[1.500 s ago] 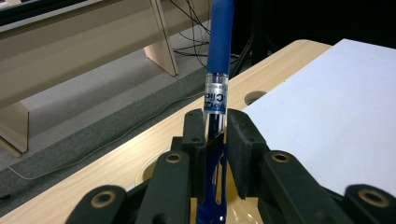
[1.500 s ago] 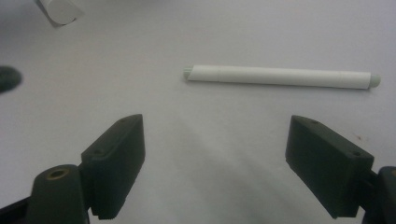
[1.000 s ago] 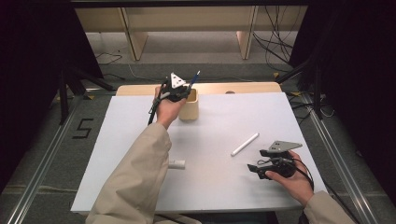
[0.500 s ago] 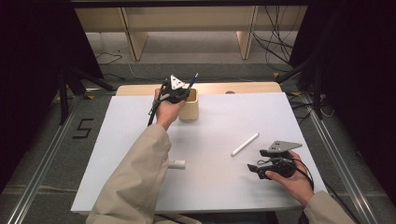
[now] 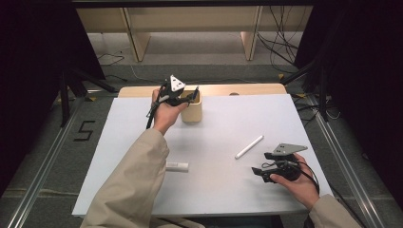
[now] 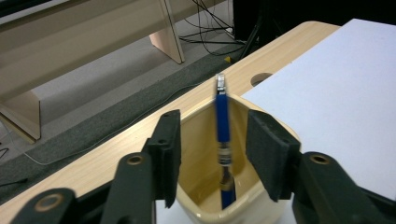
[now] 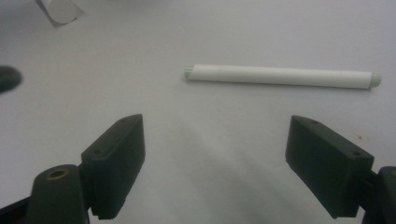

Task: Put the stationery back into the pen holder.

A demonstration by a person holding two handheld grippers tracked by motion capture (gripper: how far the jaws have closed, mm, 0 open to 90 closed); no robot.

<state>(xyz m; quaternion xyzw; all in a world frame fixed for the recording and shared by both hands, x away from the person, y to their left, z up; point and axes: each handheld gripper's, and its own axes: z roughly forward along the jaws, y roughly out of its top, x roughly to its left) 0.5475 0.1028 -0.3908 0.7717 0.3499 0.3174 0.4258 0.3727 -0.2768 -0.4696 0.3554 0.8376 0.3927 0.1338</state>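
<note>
Change since the earlier frame: the blue pen (image 6: 222,122), previously projecting above the left gripper (image 5: 188,98), had dropped into the beige cup (image 5: 192,113); the jaws of that gripper had just been opening, with the pen between them but untouched by either pad.

Left gripper view: the pen stood nearly upright inside the cup, its lower end on the bottom, its clip end above the rim, slightly blurred. The high view gave the cup's position instead: near the far edge of the white sheet (image 5: 223,180), close to the bare wooden strip of the worktop (image 5: 256,89).

Right gripper (image 5: 260,172): jaws wide apart, nothing between them, low over the sheet near its right edge. Right gripper view: a white marker (image 7: 283,76) lay just ahead of the jaws. High view: a small white cap (image 5: 177,166) beside the person's left sleeve. Open sheet lay between cup and marker.
</note>
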